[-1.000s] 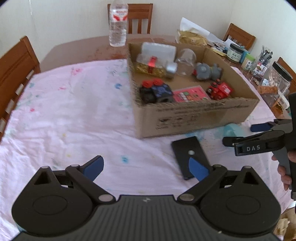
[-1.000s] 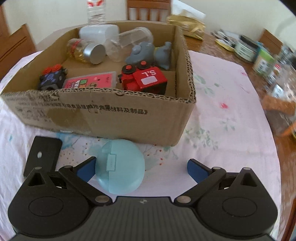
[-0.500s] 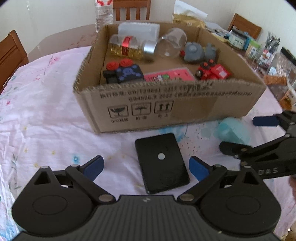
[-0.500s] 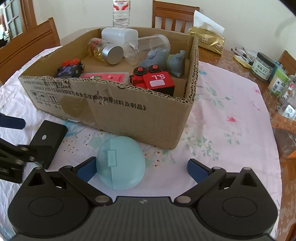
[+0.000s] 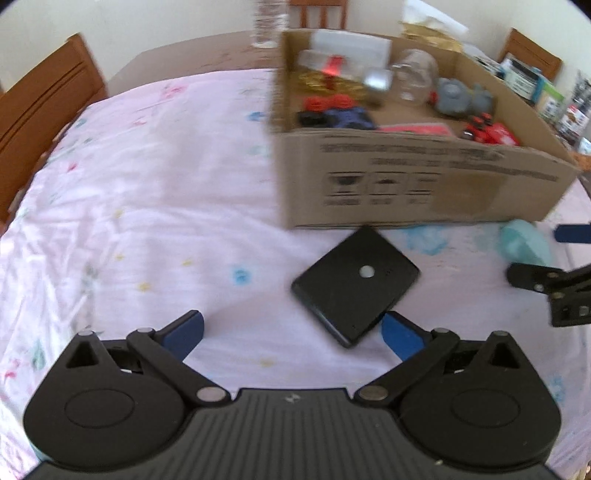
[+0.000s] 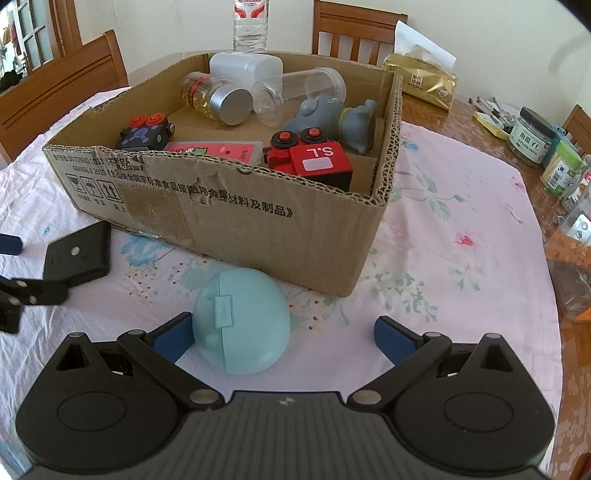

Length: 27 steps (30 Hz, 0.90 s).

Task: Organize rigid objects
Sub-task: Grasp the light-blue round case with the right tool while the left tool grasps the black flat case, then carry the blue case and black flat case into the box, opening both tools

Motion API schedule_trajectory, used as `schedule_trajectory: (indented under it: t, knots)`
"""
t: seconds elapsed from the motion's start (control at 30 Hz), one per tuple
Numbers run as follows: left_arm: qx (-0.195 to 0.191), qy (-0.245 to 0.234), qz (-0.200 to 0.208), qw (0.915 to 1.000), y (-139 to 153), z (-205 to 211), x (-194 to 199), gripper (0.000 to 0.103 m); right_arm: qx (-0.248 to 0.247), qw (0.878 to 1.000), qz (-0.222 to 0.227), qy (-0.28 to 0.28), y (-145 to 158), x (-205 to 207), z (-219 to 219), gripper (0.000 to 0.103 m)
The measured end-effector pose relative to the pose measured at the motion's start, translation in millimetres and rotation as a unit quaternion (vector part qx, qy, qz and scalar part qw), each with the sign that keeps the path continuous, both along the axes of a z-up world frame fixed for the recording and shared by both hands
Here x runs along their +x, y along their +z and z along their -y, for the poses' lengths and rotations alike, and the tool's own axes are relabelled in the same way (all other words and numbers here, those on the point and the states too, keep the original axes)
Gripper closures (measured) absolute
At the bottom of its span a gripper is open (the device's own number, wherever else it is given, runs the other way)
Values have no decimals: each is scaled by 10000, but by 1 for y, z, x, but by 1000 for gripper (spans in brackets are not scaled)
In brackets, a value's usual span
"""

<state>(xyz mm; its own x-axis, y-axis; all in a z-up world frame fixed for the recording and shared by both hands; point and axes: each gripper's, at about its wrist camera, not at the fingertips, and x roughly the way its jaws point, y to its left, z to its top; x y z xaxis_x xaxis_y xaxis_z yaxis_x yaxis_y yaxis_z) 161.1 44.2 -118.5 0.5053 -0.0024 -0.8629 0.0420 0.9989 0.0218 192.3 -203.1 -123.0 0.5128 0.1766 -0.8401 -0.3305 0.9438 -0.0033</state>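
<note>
A cardboard box (image 5: 424, 184) (image 6: 258, 221) on the pink tablecloth holds toys, jars and a pink case. A flat black case (image 5: 356, 286) lies on the cloth in front of the box, just ahead of my open left gripper (image 5: 291, 330), near its right finger. It also shows in the right wrist view (image 6: 79, 254). A light blue round case (image 6: 240, 319) (image 5: 524, 242) lies between the jaws of my open right gripper (image 6: 282, 336), against the left finger. The right gripper shows at the right edge of the left wrist view (image 5: 554, 280).
A water bottle (image 6: 250, 24) stands behind the box. Jars and packets (image 6: 532, 136) crowd the table's right side. A gold bag (image 6: 424, 85) lies behind the box. Wooden chairs (image 5: 40, 107) surround the table.
My left gripper has swung left, so the black case now sits turned near its right finger. The right gripper has held nearly still around the blue case.
</note>
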Motion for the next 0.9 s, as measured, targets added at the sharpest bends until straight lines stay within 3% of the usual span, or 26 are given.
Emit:
schedule_trajectory:
  t: [0.1,0.2,0.53,0.73,0.9]
  knots:
    - [179,419,88,9989,0,-13,0,0,-9,10000,-19,-15,0,1,-1,0]
    - [311,535,78,9981,1,-14,3,2,-17,10000,-34,-40,0,1,-1,0]
    - [85,-171,350,9992,-5,29,9,6,-19,10000,-33,-38,0,1,-2,0]
    - [-99,-112,463,9988,-3,28,20,26,-13,10000,-21,-12,0,1,-2,0]
    - [-88,-177,473,9987,-2,31,20,32,-29,10000,-81,18,1,2,-4,0]
